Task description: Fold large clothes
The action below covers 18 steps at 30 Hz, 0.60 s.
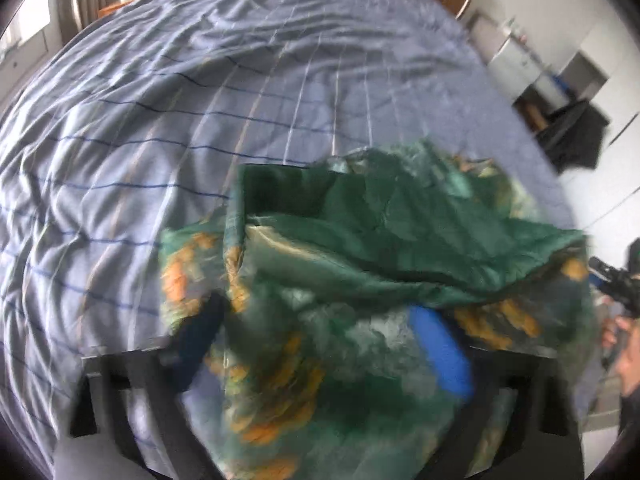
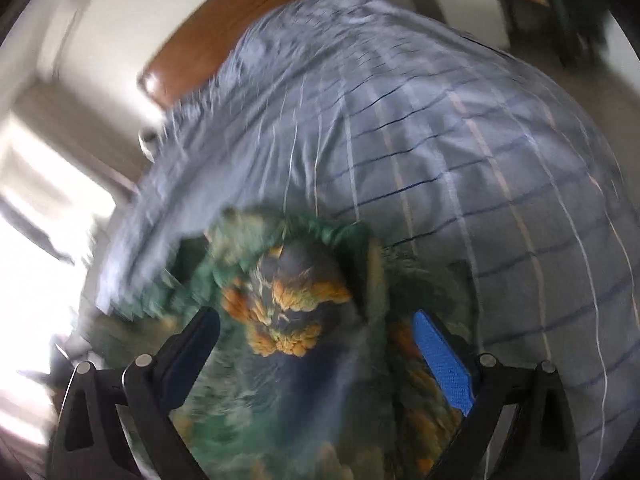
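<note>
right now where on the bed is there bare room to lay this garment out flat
Bare: the blue striped duvet from the green and orange patterned garment up to the wooden headboard, and the stretch right of the garment in the right wrist view. Crowded: the near edge, under both grippers.

We see a bed covered in a wrinkled blue striped sheet, with a green orange-patterned garment bunched on it.

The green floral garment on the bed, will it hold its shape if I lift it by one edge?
Probably not. The green floral garment lies bunched in soft folds on the striped bedspread, so it looks floppy and would likely drape. Its sheen suggests a thin, possibly slippery fabric.
</note>
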Tool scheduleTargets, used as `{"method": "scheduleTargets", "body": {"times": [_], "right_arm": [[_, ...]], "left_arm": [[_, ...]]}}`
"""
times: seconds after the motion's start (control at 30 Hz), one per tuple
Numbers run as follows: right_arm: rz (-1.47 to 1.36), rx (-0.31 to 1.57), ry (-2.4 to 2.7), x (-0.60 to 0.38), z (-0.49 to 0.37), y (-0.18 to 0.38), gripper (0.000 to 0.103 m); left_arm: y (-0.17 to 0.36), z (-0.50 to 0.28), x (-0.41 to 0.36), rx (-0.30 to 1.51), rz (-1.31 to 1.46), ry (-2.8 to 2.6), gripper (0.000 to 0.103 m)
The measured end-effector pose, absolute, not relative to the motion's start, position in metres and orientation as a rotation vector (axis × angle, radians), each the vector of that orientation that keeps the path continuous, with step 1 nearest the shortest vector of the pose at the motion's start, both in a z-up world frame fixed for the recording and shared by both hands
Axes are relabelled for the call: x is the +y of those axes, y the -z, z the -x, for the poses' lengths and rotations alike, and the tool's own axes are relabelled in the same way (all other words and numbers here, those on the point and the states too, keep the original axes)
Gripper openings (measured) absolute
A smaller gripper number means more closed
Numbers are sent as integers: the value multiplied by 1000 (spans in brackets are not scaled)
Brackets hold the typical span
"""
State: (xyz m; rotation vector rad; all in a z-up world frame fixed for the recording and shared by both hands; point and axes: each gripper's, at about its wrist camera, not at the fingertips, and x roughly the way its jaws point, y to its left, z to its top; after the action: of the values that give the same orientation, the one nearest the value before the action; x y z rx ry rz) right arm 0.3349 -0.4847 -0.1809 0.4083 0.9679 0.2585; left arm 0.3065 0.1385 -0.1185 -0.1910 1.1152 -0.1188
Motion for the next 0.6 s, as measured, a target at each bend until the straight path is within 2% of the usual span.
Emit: {"method": "scheduleTargets", "body": {"times": [0.03, 0.07, 0.1, 0.17, 0.4, 0.5, 0.6], "right_arm": [[-368, 983, -236, -473, -338, 186, 81], [-347, 988, -214, -467, -336, 188, 38], [-302, 994, -148, -462, -334, 189, 20], [-217, 965, -67, -454, -326, 173, 15], [-16, 667, -73, -439, -316, 76, 14], [66, 573, -21, -430, -333, 58, 14], [117, 587, 33, -427, -358, 78, 14]], "left_arm": [[123, -308, 133, 1135, 159, 68, 32], [124, -309, 130, 1144, 125, 10, 12], [121, -306, 132, 1131, 128, 3, 11], [99, -293, 139, 1060, 143, 16, 10], [11, -293, 159, 761, 196, -11, 10], [18, -314, 155, 717, 165, -68, 10], [62, -342, 147, 779, 120, -127, 10]]}}
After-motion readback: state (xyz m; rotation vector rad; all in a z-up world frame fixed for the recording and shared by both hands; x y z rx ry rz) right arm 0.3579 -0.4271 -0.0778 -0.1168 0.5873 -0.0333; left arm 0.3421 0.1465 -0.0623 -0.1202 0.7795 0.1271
